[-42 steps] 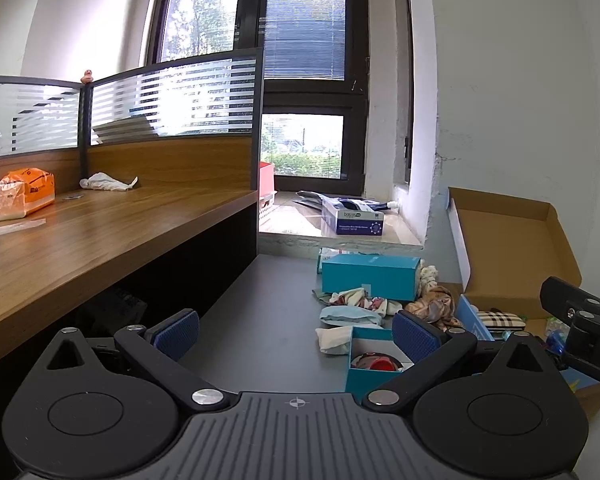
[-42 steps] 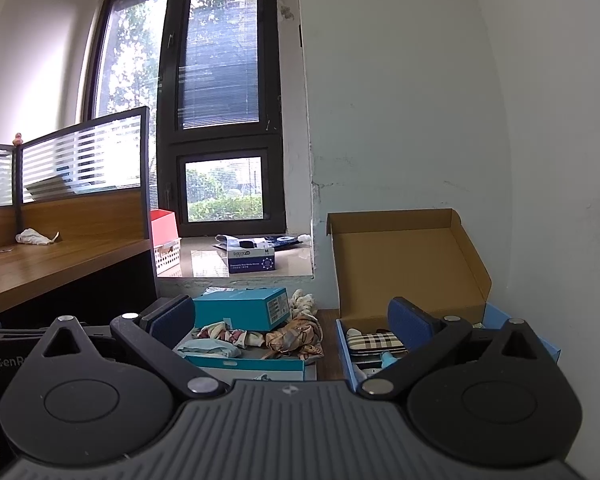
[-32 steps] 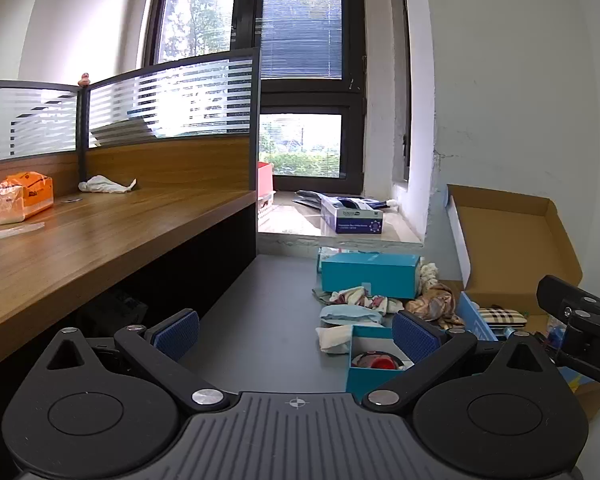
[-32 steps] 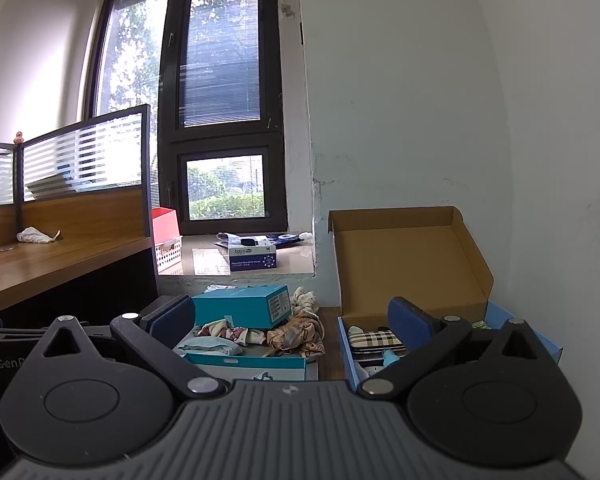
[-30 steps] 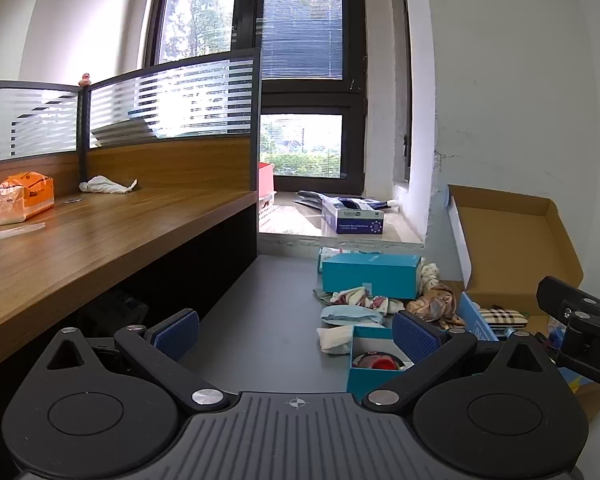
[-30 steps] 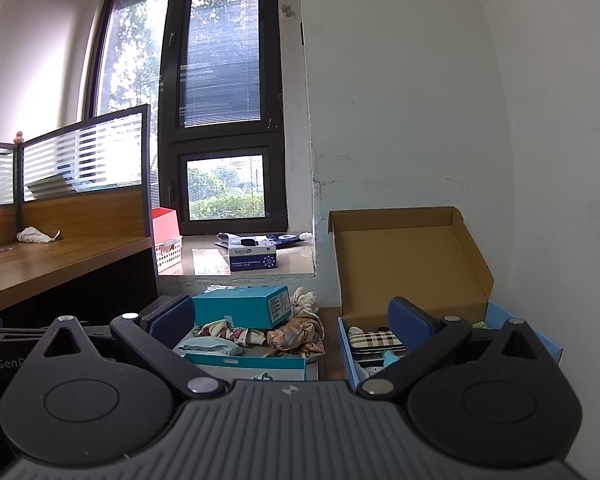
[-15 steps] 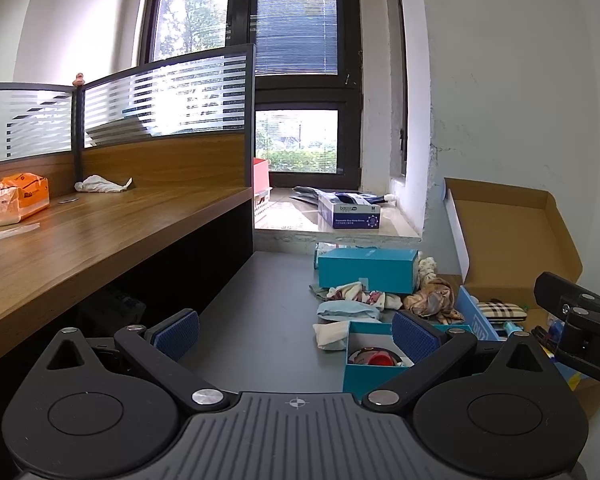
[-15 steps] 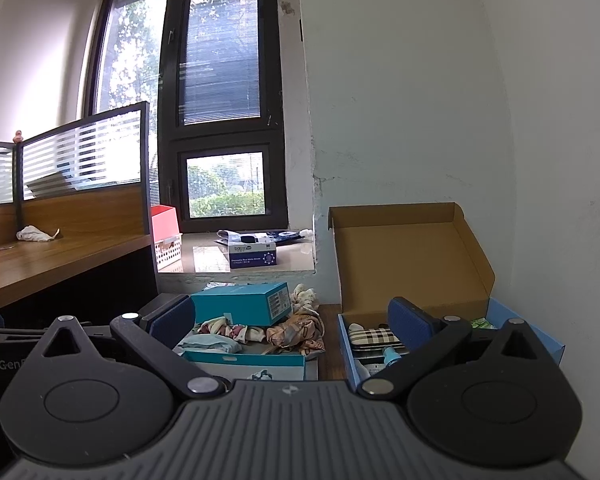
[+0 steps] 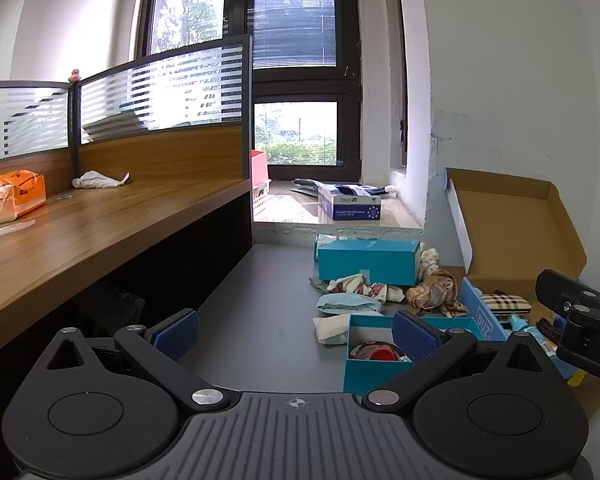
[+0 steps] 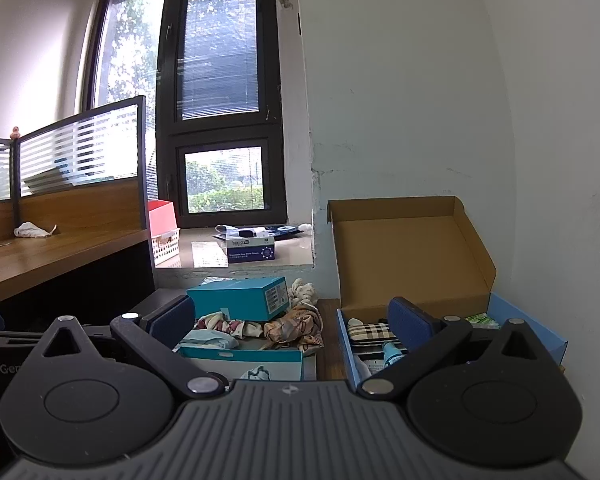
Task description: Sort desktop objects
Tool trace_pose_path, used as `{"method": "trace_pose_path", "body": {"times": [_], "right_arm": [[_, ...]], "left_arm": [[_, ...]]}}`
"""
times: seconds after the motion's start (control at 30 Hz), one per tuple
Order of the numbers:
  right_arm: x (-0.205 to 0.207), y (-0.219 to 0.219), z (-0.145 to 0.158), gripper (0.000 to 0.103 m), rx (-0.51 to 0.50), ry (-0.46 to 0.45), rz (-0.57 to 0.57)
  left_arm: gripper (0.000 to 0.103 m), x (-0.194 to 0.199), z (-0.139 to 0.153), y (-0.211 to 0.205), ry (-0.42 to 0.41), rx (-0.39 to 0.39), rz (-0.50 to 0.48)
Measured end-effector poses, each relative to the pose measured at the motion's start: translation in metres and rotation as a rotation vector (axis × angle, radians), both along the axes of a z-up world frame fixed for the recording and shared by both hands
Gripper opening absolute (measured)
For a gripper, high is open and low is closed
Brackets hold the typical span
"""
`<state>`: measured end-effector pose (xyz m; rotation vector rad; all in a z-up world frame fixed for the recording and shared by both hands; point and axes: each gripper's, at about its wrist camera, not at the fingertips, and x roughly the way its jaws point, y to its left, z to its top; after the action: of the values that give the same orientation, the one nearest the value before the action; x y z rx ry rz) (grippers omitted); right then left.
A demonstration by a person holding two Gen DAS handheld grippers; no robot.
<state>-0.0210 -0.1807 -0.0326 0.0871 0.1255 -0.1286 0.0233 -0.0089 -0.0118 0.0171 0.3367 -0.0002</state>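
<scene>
On a grey desktop (image 9: 260, 304) lie a closed teal box (image 9: 368, 256), a pile of patterned cloths (image 9: 360, 288), a brown scarf (image 9: 434, 292) and a small open teal box (image 9: 376, 364) with red items inside. An open cardboard box (image 10: 408, 252) at the right holds a plaid case (image 10: 372, 332) and a small bottle. My left gripper (image 9: 296, 332) is open and empty, held above the desk. My right gripper (image 10: 288, 320) is open and empty, above the boxes. The teal box (image 10: 240, 298) and scarf (image 10: 296, 328) also show in the right wrist view.
A wooden desk (image 9: 80, 232) with a glass partition stands at the left, with an orange packet (image 9: 18, 196) and a crumpled tissue (image 9: 96, 180) on it. A glove box (image 9: 350, 208) sits on the window sill. The white wall is close on the right.
Both grippers have drifted slightly forward and lower toward the items. Their jaws stay open and nothing on the desk has moved.
</scene>
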Motion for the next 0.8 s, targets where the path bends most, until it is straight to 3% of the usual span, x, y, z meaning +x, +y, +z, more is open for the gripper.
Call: {"method": "trace_pose_path", "body": {"times": [0.4,0.8], "right_arm": [[0.027,-0.008,-0.008,0.103,0.009,0.055,0.017],[0.079,-0.026,-0.018,0.103,0.055,0.214,0.063]], "left_arm": [[0.103,0.027,-0.011,-0.006,0.060,0.008,-0.020],[0.103,0.076,-0.026,-0.012,0.201,0.006,-0.030]]}}
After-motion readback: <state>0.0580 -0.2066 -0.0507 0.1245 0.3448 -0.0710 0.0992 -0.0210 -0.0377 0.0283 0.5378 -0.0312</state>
